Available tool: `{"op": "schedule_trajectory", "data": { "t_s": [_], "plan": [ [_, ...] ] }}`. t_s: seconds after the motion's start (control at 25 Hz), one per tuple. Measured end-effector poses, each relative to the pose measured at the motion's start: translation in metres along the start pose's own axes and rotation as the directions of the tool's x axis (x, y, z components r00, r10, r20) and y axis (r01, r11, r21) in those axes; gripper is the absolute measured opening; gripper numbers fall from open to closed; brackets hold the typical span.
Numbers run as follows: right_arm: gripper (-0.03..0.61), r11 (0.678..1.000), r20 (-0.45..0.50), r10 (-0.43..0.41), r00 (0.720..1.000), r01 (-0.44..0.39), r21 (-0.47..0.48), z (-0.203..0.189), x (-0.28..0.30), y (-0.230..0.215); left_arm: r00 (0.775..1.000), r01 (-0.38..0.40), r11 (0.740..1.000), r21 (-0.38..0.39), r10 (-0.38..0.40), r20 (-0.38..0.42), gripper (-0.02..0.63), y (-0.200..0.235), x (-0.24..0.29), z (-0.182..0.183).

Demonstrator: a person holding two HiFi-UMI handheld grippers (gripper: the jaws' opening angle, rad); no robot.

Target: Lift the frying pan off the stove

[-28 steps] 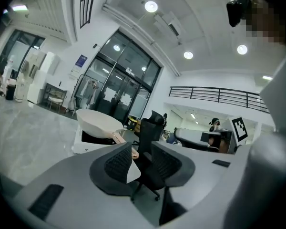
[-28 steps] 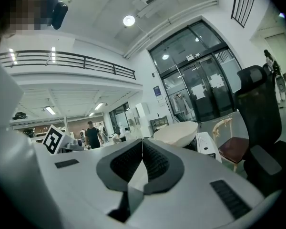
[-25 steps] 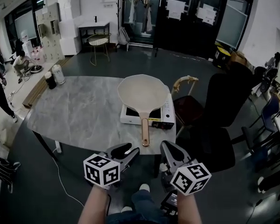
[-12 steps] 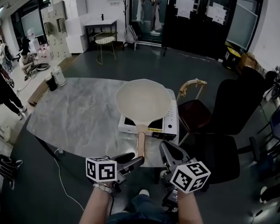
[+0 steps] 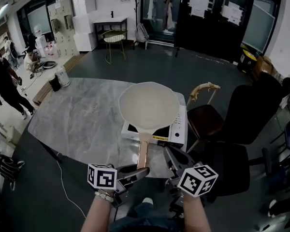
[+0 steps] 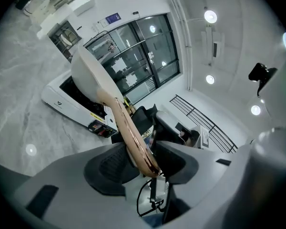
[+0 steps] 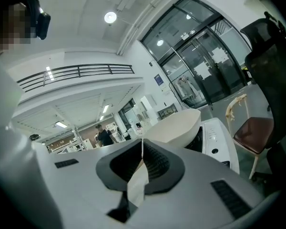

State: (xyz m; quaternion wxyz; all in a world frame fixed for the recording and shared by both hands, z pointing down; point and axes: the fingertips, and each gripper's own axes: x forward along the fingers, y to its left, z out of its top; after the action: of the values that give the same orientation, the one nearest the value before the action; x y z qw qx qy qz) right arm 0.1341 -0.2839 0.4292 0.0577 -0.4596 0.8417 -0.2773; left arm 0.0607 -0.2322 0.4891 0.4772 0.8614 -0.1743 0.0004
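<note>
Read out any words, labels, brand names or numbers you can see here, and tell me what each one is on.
No text is legible in any view.
Yellow label on the front edge of the stove: print too small to read.
Small dark logo on the stove's side: a mark only, no letters to make out.
White sheets on the dark doors: blurred.
Blue sign on the wall: too small to read.

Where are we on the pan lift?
Done: left tool is at the handle, with the handle's end between its jaws. In hand: those jaws have just been closing but don't clamp it yet. Left: grip, then lift. The frying pan sits on the stove. Right tool is shut and empty.
</note>
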Motion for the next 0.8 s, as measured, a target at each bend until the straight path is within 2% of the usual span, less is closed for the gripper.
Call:
{"op": "schedule_trajectory", "data": {
  "t_s": [0.2, 0.28, 0.36, 0.6, 0.8],
  "plan": [
    [0.046, 0.993, -0.023, 0.088, 0.996, -0.085, 0.087, -0.003, 0.006, -0.002, 1.000, 0.004, 1.000, -0.015, -0.003, 0.029, 0.201, 0.000, -0.003, 0.001],
    [0.161, 0.981, -0.038, 0.142, 0.989, -0.135, 0.141, -0.006, 0.010, -0.001, 0.999, -0.002, 1.000, -0.011, 0.002, 0.033, 0.201, 0.001, -0.003, 0.002],
    [0.219, 0.964, -0.044, 0.184, 0.982, -0.172, 0.201, -0.009, 0.013, 0.000, 0.999, -0.009, 1.000, -0.007, 0.010, 0.036, 0.201, 0.001, -0.002, 0.002],
    [0.256, 0.904, -0.074, 0.259, 0.963, -0.214, 0.370, -0.023, 0.031, -0.001, 0.999, -0.033, 0.999, 0.000, 0.033, 0.024, 0.201, 0.000, -0.003, 0.002],
    [0.250, 0.829, -0.060, 0.283, 0.957, -0.212, 0.517, -0.031, 0.049, -0.009, 0.999, -0.039, 0.999, 0.000, 0.039, 0.006, 0.201, -0.001, -0.002, 0.001]
  ]
}}
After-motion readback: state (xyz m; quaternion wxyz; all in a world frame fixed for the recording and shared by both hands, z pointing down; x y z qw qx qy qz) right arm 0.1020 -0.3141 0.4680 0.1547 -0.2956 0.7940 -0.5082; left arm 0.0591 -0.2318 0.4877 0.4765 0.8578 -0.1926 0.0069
